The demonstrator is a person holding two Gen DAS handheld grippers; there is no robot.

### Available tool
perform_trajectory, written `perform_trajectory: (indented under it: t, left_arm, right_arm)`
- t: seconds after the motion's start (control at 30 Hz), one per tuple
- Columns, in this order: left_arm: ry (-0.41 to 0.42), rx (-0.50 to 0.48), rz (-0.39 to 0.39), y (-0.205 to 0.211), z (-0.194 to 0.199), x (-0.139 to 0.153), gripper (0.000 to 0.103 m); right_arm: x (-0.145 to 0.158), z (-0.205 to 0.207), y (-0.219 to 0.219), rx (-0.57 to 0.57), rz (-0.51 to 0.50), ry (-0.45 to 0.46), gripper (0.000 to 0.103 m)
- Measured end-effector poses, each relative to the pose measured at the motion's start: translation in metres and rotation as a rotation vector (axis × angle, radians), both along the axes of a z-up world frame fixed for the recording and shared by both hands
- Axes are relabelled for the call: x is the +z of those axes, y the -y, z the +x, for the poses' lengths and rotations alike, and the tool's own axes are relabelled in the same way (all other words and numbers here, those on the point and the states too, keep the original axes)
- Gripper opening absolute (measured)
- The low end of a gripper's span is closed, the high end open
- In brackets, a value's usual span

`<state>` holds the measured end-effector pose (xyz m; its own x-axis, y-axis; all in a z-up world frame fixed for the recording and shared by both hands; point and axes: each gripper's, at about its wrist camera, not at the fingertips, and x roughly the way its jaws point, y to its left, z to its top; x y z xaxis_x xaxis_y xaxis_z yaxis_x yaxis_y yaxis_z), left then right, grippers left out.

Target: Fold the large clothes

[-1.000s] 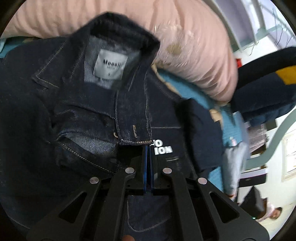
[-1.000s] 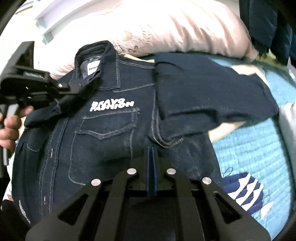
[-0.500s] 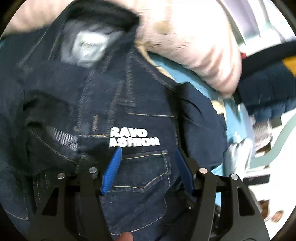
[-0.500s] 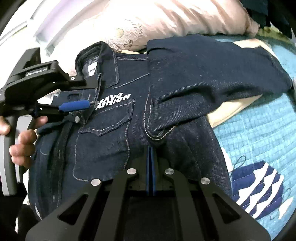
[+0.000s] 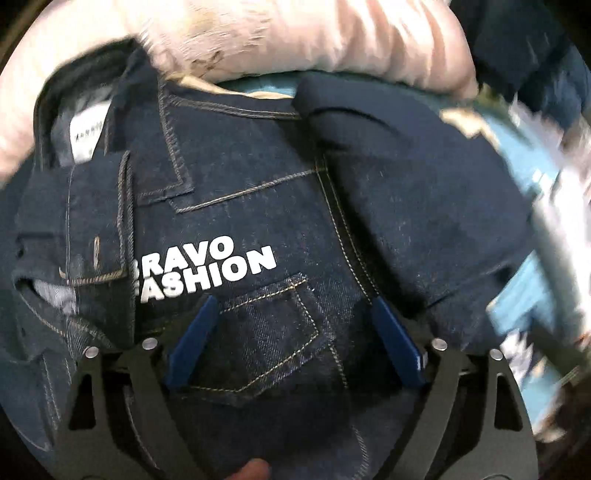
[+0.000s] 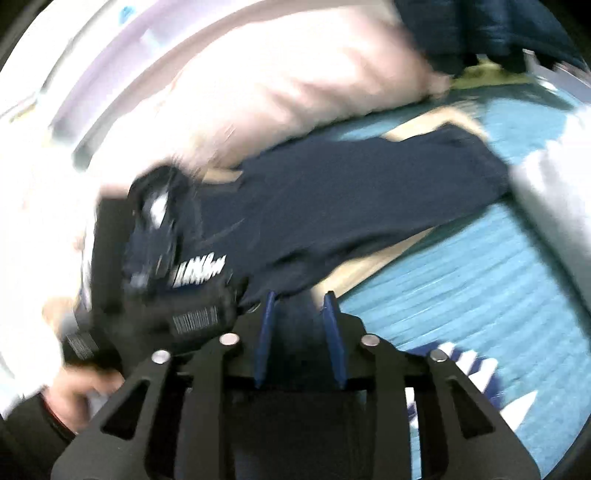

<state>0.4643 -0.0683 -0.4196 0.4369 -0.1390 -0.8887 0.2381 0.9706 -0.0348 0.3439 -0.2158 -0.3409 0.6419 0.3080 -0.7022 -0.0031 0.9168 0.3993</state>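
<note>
A dark denim jacket (image 5: 258, 206) with a white "BRAVO FASHION" print lies front up on the bed, collar label at the upper left. Its sleeve (image 5: 424, 203) is folded across the right side. My left gripper (image 5: 295, 304) hovers over the chest pocket. Its jaws are opening wide, and the blue pads touch nothing. In the blurred right wrist view the sleeve (image 6: 351, 206) stretches to the right. My right gripper (image 6: 299, 295) is at the sleeve's near edge. Its jaws are opening, with dark cloth lying between the pads but not pinched.
A pink pillow (image 5: 295, 33) lies just beyond the collar. A teal quilted bedspread (image 6: 461, 277) spreads to the right of the jacket. Dark clothes (image 6: 480, 26) are heaped at the far right. A person's hand (image 6: 74, 391) grips the left tool at the lower left.
The left gripper let go of the jacket's front edge, opened wide and shifted over the chest pocket. The right gripper's jaws parted, and its view swung right along the sleeve.
</note>
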Motion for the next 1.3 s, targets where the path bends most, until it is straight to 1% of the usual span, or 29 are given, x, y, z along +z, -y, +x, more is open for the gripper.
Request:
perform_trajectory:
  t: [0.03, 0.07, 0.1, 0.13, 0.17, 0.27, 0.37, 0.43, 0.47, 0.5, 0.53, 0.57, 0.6, 0.63, 0.67, 0.7, 0.77, 0.83, 0.9, 0.93, 1.03, 1.1, 1.3]
  left_arm:
    - [0.020, -0.005, 0.021, 0.002, -0.002, -0.002, 0.086]
    - [0.023, 0.006, 0.009, 0.001, -0.002, -0.003, 0.087]
    - [0.021, 0.014, -0.008, -0.002, -0.001, -0.003, 0.087]
    - [0.024, 0.012, -0.010, -0.002, -0.001, -0.003, 0.087]
    - [0.032, 0.010, -0.008, -0.002, -0.002, -0.004, 0.087]
    - [0.049, 0.010, -0.013, -0.004, -0.005, -0.005, 0.087]
    - [0.064, 0.015, -0.026, -0.007, -0.010, -0.002, 0.087]
    - [0.100, 0.022, -0.034, -0.006, -0.012, 0.001, 0.082]
    - [0.123, 0.012, -0.040, -0.005, -0.015, 0.004, 0.076]
    - [0.134, -0.009, -0.066, -0.004, -0.016, 0.006, 0.063]
    - [0.143, -0.017, -0.070, -0.001, -0.018, 0.008, 0.059]
    - [0.154, -0.031, -0.077, 0.001, -0.018, 0.011, 0.046]
    - [0.161, -0.045, -0.085, 0.005, -0.018, 0.012, 0.033]
    - [0.179, -0.042, -0.081, 0.006, -0.020, 0.016, 0.032]
    - [0.185, -0.046, -0.098, 0.007, -0.021, 0.018, 0.027]
    - [0.181, -0.051, -0.112, 0.008, -0.022, 0.019, 0.025]
    - [0.140, -0.060, -0.097, 0.013, -0.019, 0.011, 0.021]
    - [0.125, -0.060, -0.107, 0.012, -0.016, 0.005, 0.020]
    - [0.108, -0.054, -0.129, 0.008, -0.016, 0.003, 0.020]
    - [0.096, -0.052, -0.143, 0.006, -0.015, 0.002, 0.020]
    - [0.088, -0.053, -0.147, 0.006, -0.015, 0.001, 0.020]
    - [0.088, -0.052, -0.140, 0.008, -0.015, 0.000, 0.020]
    - [0.080, -0.053, -0.167, 0.003, -0.012, 0.000, 0.020]
  right_arm:
    - [0.002, 0.002, 0.013, -0.040, 0.004, 0.004, 0.029]
    - [0.003, 0.004, 0.023, -0.074, 0.004, 0.004, 0.030]
    - [0.004, 0.009, 0.043, -0.132, 0.023, 0.000, 0.031]
    - [0.003, 0.011, 0.055, -0.165, 0.042, -0.008, 0.031]
    - [0.000, 0.017, 0.075, -0.229, 0.084, -0.025, 0.031]
    - [-0.009, 0.034, 0.113, -0.336, 0.172, -0.063, 0.032]
    - [-0.020, 0.052, 0.127, -0.362, 0.195, -0.101, 0.032]
    - [-0.031, 0.060, 0.136, -0.390, 0.233, -0.129, 0.032]
    - [-0.036, 0.062, 0.140, -0.410, 0.255, -0.135, 0.033]
    - [-0.041, 0.063, 0.144, -0.438, 0.283, -0.145, 0.033]
    - [-0.044, 0.064, 0.148, -0.457, 0.310, -0.148, 0.036]
    - [-0.048, 0.064, 0.152, -0.482, 0.347, -0.149, 0.038]
    - [-0.051, 0.064, 0.156, -0.499, 0.364, -0.150, 0.039]
    - [-0.054, 0.065, 0.161, -0.522, 0.395, -0.148, 0.039]
    - [-0.056, 0.065, 0.165, -0.536, 0.416, -0.147, 0.039]
    - [-0.058, 0.065, 0.169, -0.553, 0.436, -0.142, 0.040]
    - [-0.059, 0.067, 0.175, -0.577, 0.443, -0.137, 0.040]
    - [-0.061, 0.072, 0.178, -0.587, 0.436, -0.119, 0.039]
    - [-0.063, 0.079, 0.177, -0.570, 0.466, -0.109, 0.038]
    - [-0.063, 0.082, 0.177, -0.568, 0.459, -0.103, 0.033]
    - [-0.056, 0.082, 0.175, -0.541, 0.439, -0.043, 0.008]
    - [-0.044, 0.082, 0.168, -0.520, 0.400, -0.002, 0.006]
    - [-0.006, 0.072, 0.149, -0.430, 0.373, 0.122, 0.005]
